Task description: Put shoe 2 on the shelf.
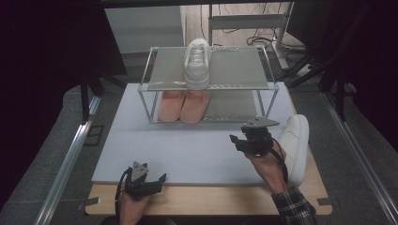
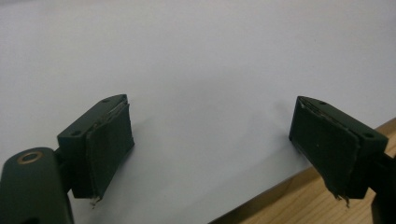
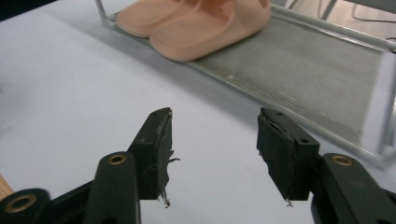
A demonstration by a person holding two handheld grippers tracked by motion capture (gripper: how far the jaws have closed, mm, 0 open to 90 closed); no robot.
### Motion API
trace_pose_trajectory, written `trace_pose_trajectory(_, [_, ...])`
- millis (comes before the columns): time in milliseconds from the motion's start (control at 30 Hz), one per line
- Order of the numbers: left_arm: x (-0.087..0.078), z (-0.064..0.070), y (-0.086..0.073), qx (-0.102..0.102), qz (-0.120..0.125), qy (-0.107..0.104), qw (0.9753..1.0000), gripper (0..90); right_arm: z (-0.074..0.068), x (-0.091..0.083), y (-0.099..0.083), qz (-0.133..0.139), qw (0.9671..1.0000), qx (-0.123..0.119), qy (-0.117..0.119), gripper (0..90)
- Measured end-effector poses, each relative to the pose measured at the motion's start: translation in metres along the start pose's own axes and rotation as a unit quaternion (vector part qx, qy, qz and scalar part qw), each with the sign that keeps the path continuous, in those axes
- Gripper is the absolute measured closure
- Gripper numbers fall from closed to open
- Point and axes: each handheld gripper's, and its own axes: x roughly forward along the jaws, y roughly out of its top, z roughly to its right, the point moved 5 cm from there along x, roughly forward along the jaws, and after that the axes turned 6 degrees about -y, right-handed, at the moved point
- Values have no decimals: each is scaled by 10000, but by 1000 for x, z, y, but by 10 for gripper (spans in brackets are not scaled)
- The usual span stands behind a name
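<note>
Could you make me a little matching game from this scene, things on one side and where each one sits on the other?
Things:
1. white sneaker
2. second white sneaker
3. pink slippers
4. left gripper

Places:
A. lower shelf of the rack
B. near edge of the table, jaws open
C. top shelf of the rack
D. on the table beside the right gripper

Pairs: 1-C, 2-D, 3-A, 4-B

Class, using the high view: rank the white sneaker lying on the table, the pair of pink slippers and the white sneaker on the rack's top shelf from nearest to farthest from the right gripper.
From the right gripper:
1. White sneaker on the table, right beside it, at the table's right edge.
2. Pink slippers, on the rack's lower shelf, ahead and left.
3. White sneaker on the top shelf, farthest back.
</note>
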Motion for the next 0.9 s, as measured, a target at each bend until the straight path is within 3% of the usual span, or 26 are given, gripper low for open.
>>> trace_pose_trajectory(400, [0,0,0,6,-10,-3,10000,132,34,-29,-32,23,9978,234,-627,309])
trace_pose_trajectory(900, [0,0,0,-8,-13,0,10000,132,71,-59,-72,-173,9892,647,-1302,145])
